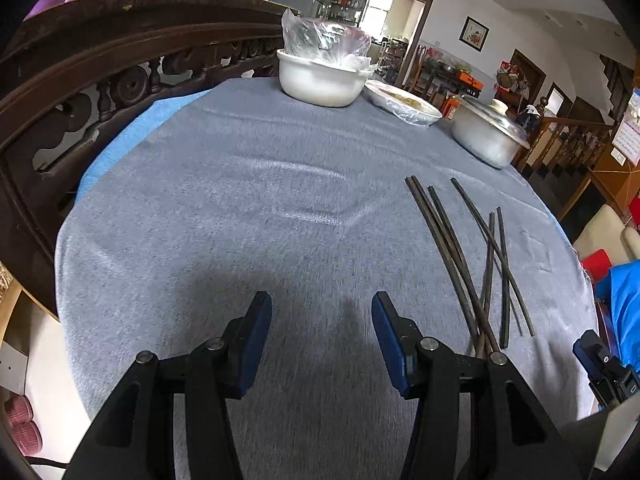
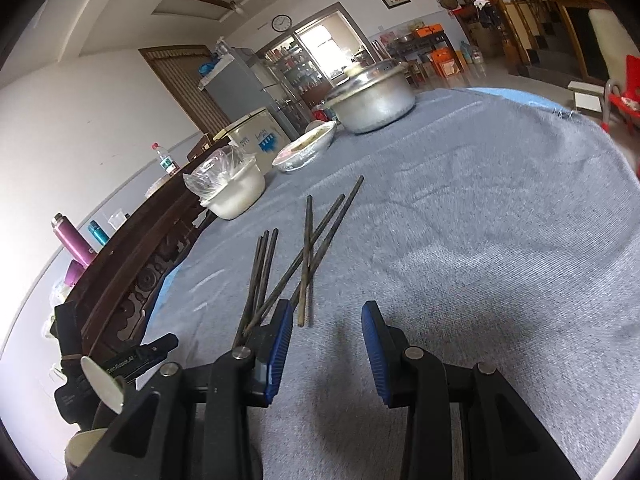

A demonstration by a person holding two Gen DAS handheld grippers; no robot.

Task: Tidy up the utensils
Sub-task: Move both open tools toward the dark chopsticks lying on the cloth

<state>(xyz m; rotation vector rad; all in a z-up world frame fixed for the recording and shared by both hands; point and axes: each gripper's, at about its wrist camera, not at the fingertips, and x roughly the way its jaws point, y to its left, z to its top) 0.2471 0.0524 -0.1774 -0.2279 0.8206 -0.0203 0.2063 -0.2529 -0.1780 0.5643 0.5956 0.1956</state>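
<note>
The left gripper point(image 1: 322, 312) is angling down over the grey tablecloth point(image 1: 248, 208), its blue pads spread apart with only cloth showing between them. The right gripper point(image 2: 326, 324) is leaning at a shallower tilt, jaws likewise parted and pinching nothing. The chopsticks point(image 1: 468, 256) are lying loose and crossed on the cloth, just right of the left gripper's right finger; in the right wrist view the chopsticks point(image 2: 296, 256) are fanning out ahead of the right gripper's left finger, their near ends beside or behind its pad. Open cloth is extending ahead of both grippers toward the white bowl point(image 1: 320, 82), the covered dish point(image 1: 404, 102) and the lidded metal pot point(image 1: 486, 134) at the far edge. A carved wooden rail point(image 1: 100, 80) is bordering the table's left side. Lettering on the other gripper's body, seen from the right wrist, is too blurred to read reliably.
</note>
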